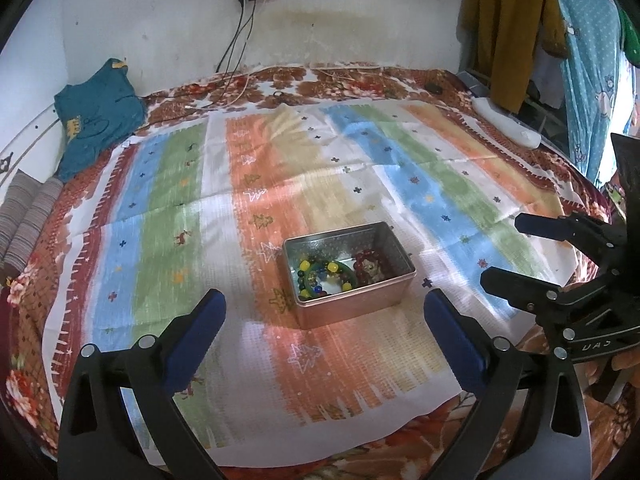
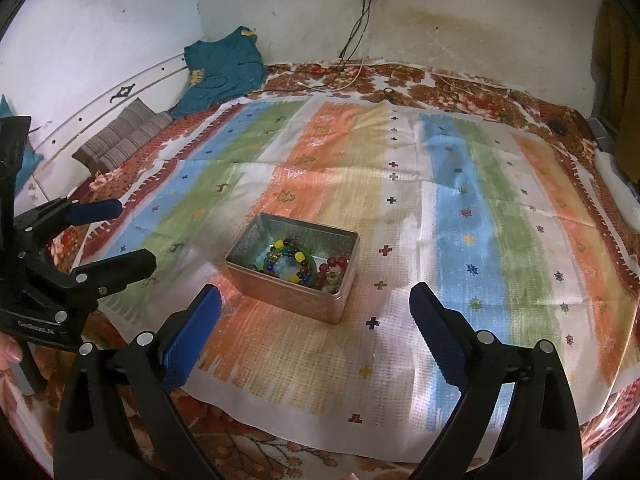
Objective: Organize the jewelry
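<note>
A rectangular metal tin (image 1: 352, 304) stands open on the striped cloth (image 1: 256, 184). In it lie a multicoloured bead bracelet (image 1: 324, 276) and a dark red bead bracelet (image 1: 370, 266). My left gripper (image 1: 324, 308) is open and empty, just short of the tin. My right gripper (image 1: 500, 250) shows at the right of the left wrist view, open and empty. In the right wrist view the tin (image 2: 288, 292) holds the same beads (image 2: 288, 264); my right gripper (image 2: 316, 300) is open short of it, and my left gripper (image 2: 128, 232) is open at the left.
The cloth covers a bed with a floral blanket (image 1: 24, 292). A teal garment (image 1: 96, 116) and striped cushions (image 1: 28, 216) lie at the far left. Cables (image 1: 240, 40) hang from a wall socket. Clothes (image 1: 512, 28) hang at the right, above a white object (image 1: 508, 122).
</note>
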A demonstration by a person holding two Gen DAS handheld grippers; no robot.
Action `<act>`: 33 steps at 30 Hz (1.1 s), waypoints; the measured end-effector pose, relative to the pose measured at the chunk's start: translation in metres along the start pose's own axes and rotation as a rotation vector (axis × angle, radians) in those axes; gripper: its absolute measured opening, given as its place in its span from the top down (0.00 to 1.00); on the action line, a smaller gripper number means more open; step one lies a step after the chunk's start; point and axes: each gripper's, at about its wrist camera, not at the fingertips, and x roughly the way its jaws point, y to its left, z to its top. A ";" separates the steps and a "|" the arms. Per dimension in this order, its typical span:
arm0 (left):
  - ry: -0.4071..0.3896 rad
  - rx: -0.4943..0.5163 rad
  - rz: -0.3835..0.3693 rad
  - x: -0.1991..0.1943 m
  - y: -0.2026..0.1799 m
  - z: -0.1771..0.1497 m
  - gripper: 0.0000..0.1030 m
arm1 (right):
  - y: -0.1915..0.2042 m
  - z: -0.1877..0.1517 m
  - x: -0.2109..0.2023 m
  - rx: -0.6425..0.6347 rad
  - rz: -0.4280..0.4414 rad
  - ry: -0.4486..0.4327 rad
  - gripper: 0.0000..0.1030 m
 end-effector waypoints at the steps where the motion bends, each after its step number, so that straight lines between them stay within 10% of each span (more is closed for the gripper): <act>1: 0.000 -0.001 0.000 0.000 0.000 0.000 0.05 | 0.000 0.000 0.000 0.001 0.000 0.000 0.07; 33: -0.082 0.027 0.002 -0.018 -0.009 -0.001 0.05 | -0.001 -0.004 -0.010 0.028 0.022 -0.029 0.07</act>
